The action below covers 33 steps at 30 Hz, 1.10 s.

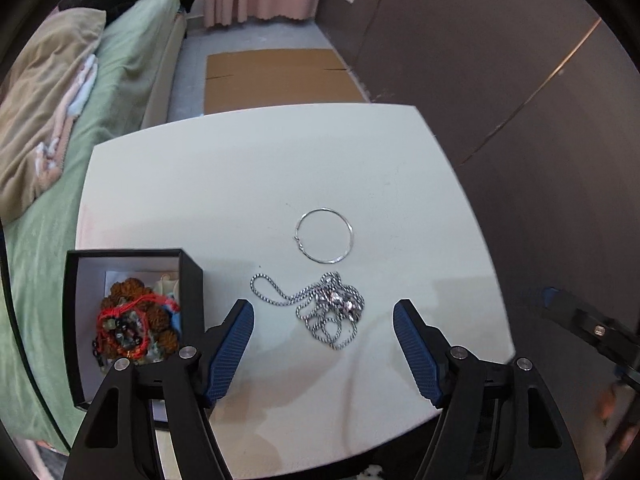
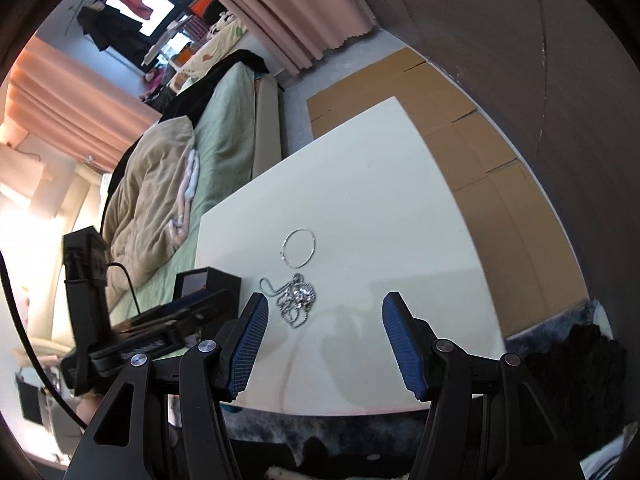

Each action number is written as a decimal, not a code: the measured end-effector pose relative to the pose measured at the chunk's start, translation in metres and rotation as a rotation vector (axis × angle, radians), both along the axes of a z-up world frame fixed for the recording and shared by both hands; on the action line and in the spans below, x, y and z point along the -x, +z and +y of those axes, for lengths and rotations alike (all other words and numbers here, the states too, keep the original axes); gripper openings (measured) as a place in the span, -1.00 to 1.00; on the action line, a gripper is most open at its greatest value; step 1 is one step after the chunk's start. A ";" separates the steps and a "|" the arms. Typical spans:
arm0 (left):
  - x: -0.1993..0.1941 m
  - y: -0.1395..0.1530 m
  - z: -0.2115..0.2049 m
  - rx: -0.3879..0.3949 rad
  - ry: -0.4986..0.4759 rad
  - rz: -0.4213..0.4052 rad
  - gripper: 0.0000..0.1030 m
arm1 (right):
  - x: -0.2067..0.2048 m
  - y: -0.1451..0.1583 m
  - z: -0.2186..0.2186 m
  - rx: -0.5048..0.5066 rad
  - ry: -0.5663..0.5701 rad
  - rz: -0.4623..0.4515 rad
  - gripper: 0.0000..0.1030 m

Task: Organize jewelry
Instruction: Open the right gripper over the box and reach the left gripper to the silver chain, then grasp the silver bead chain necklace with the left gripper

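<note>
The tangled silver chain necklace (image 1: 326, 310), near the white tabletop's (image 1: 248, 168) front edge, looks limp and slippery; pinch its bunched centre. Left gripper (image 1: 323, 326) and right gripper (image 2: 322, 322) fingers: spread, empty.

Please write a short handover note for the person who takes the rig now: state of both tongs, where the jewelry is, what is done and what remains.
Left tongs: open, empty, above the tangled silver chain necklace.
Right tongs: open, empty, beside it.
Thin silver hoop: loose on the white table, just beyond the chain.
Black open box, table's left edge: already holds beaded bracelets with red cord.
Left: chain and hoop probably go into the box.
</note>
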<state>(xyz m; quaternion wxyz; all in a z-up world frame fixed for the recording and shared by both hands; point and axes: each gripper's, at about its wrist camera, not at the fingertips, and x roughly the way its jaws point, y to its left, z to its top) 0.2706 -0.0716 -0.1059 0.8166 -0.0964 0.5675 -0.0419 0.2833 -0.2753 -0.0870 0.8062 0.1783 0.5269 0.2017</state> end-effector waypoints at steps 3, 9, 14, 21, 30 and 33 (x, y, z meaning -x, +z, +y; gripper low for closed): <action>-0.010 -0.012 -0.011 -0.059 0.018 0.040 0.42 | -0.004 -0.003 -0.007 0.003 -0.027 0.007 0.17; -0.027 -0.038 -0.024 -0.107 0.048 0.095 0.42 | -0.014 -0.011 -0.015 0.004 -0.041 0.034 0.17; -0.035 -0.054 -0.035 -0.177 0.032 0.110 0.42 | -0.019 -0.014 -0.019 0.007 -0.043 0.041 0.17; -0.026 -0.066 -0.044 -0.223 -0.012 0.109 0.42 | -0.021 -0.014 -0.026 0.005 -0.061 0.046 0.17; -0.002 -0.065 -0.045 -0.196 -0.062 0.099 0.21 | -0.014 -0.018 -0.012 0.032 -0.070 0.055 0.17; 0.001 -0.062 -0.044 -0.202 -0.094 0.089 -0.25 | -0.013 -0.021 -0.004 0.024 -0.065 0.068 0.17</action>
